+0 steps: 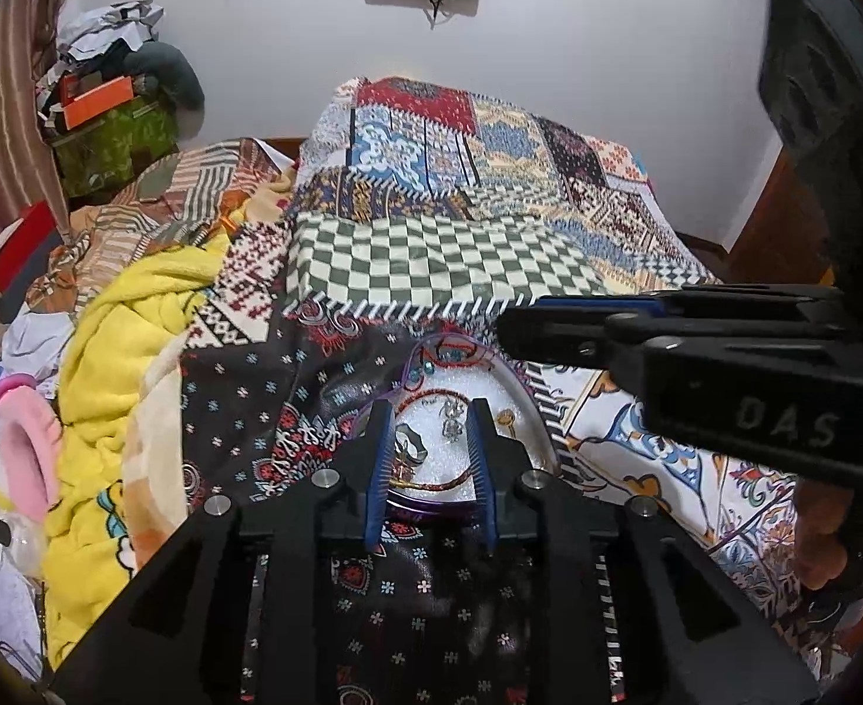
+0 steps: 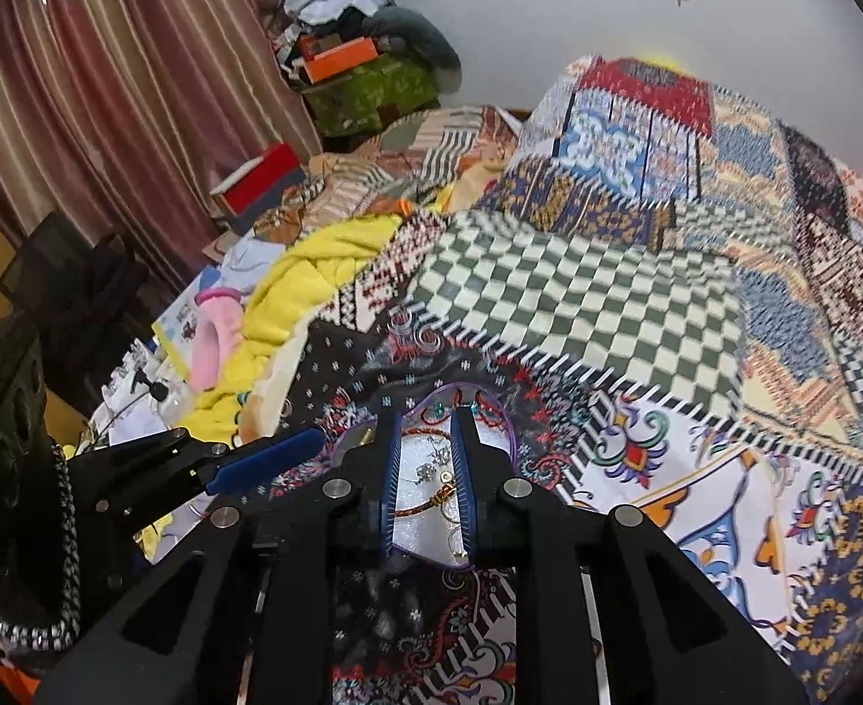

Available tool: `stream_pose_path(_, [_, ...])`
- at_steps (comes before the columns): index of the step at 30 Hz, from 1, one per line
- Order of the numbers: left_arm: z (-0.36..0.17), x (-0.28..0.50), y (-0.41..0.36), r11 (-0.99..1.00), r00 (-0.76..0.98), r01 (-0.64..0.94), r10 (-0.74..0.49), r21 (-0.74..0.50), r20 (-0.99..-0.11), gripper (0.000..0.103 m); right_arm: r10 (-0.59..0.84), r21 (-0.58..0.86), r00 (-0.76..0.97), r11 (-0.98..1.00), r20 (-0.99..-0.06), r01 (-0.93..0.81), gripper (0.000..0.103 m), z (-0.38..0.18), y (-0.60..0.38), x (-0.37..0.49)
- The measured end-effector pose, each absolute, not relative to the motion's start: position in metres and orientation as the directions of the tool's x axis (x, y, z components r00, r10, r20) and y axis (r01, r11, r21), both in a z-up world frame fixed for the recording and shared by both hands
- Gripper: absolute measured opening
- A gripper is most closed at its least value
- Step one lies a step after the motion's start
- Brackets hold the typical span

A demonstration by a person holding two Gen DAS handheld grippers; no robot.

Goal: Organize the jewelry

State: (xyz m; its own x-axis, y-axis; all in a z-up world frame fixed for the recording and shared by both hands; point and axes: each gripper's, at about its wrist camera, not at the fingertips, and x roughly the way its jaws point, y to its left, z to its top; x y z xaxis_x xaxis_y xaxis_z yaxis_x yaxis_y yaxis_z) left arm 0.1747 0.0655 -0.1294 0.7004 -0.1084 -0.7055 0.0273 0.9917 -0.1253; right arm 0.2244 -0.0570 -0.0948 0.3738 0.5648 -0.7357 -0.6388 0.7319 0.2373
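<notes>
- While both cameras look down on the patterned bedspread, I read the work area as a clear, purple-rimmed jewelry box lying on the cloth, with a white foam liner inside.
- Left gripper: I have its jaws parted, one blue pad on each side of the foam, with nothing between them. It hangs over the near part of the box; I cannot tell whether the tips touch the liner.
- Right gripper: its jaws stand apart with a narrower gap and nothing is clamped. In the left view its fingers reach across above the far end of the box.
- Contents on the foam: a red-and-gold bangle near the front rim, silver earrings at centre, a small gold piece beside them, and red and teal beads at the far end.
- Progress, as I judge it: several pieces already lie in the box, but loosely and close together, so sorting is partly done at best.
- Remaining, as I judge it: separate the pieces and seat each in its own place. I see no loose jewelry on the bedspread.
- Risk: the small earrings may slip from wide pads.
</notes>
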Motion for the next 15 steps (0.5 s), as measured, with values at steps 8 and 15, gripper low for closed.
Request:
stream_pose_path(8, [-0.07,0.141,0.078,0.991,0.799,-0.028,-0.055,-0.128,-0.598,0.024,0.566,0.149,0.547,0.766,-0.617,-0.625,0.015,-0.031,-0.087,0.18])
stream_pose_path(15, [0.0,0.083,0.071,0.992,0.9,-0.029,-0.026,-0.12,-0.435,0.024,0.565,0.093,0.686,0.798,-0.459,-0.595,0.015,0.024,-0.116,0.128])
